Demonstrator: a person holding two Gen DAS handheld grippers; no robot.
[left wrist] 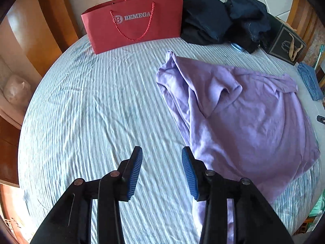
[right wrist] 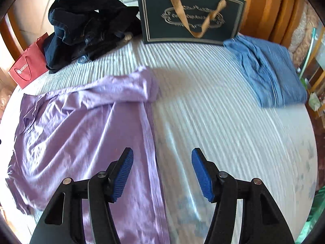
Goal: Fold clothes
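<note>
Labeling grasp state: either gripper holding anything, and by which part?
Nothing held. Left gripper and right gripper are both open above the purple garment, gripping no fabric.

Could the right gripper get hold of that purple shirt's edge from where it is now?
Probably yes. The right gripper is open and empty, and the purple shirt has its hemmed edge running between the fingers, with nothing lying on it.

The lilac cotton shirt [right wrist: 77, 134] runs off the bottom edge and looks motion-smeared. Behind it, the heap of dark navy clothes [right wrist: 87, 24] hides part of the red paper bag [right wrist: 26, 69], and 1 small blue object [right wrist: 81, 60] at the heap's foot is unidentifiable.
</note>
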